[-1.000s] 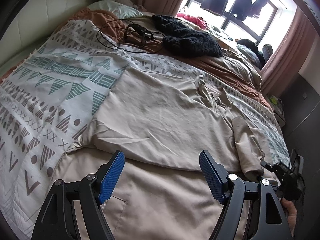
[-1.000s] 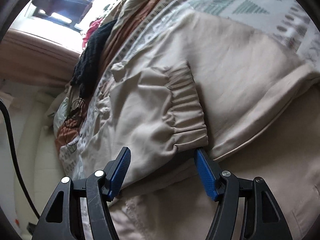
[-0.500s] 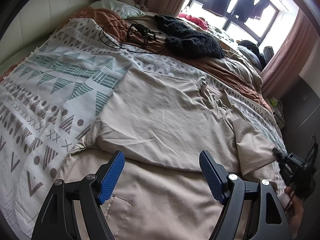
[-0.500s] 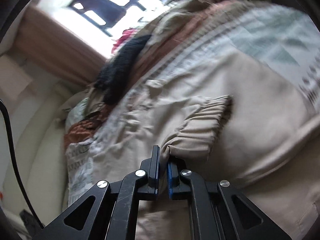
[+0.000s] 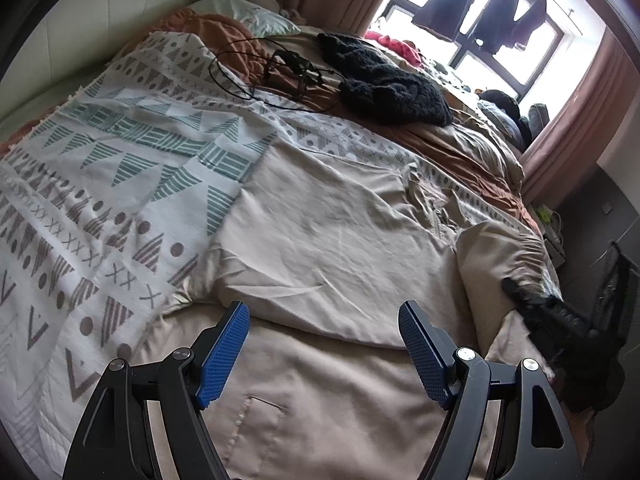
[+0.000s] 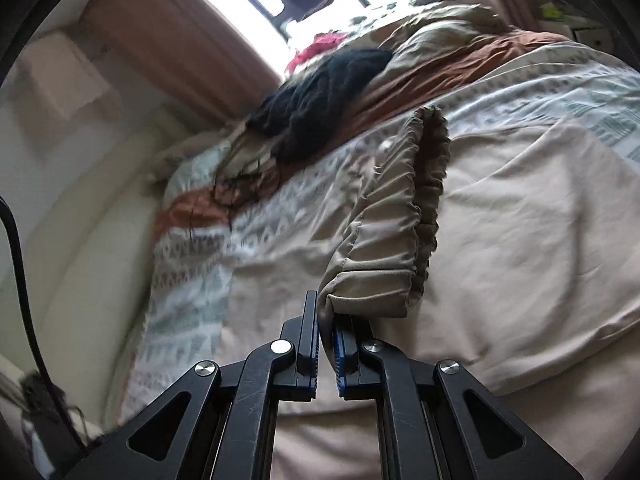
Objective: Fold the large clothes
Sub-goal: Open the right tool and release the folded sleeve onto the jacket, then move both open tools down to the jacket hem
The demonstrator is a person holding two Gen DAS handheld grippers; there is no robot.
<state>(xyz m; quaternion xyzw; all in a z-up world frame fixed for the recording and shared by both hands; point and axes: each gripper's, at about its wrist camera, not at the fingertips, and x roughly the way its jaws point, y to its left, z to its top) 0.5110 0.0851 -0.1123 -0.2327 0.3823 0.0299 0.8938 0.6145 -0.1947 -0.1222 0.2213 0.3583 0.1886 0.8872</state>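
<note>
A: Two grippers are in the pictures. Which one holds something?

B: The right gripper point(image 6: 326, 322). In the right wrist view, low in the middle of the frame, its blue pads pinch the corner of the gathered elastic cuff point(image 6: 394, 216) of the large beige fabric jacket point(image 5: 332, 236). The log of the hand shows the jaws opening a little at this moment, but the cloth is between them and the pads press on it. The cuff stands up from the pads toward the upper middle of the frame, lifted off the rest of the cloth.

A: And the left gripper point(image 5: 324, 352)?

B: It is released. In the left wrist view its two blue pads stand wide apart at the bottom of the frame, above the beige cloth, and nothing is between them.

A: Where does the jacket lie?

B: It lies spread over the centre and lower part of the left wrist view, on the white bedspread with green and brown triangle pattern point(image 5: 120, 184). The sleeve with the cuff is at the right side of that frame, where the black right gripper point(image 5: 516, 292) reaches it.

A: What else is on the bed?

B: A dark knitted garment point(image 5: 384, 80) in the upper middle, and thin black cables point(image 5: 256, 68) just left of it. A window point(image 5: 492, 28) is in the upper right.
</note>
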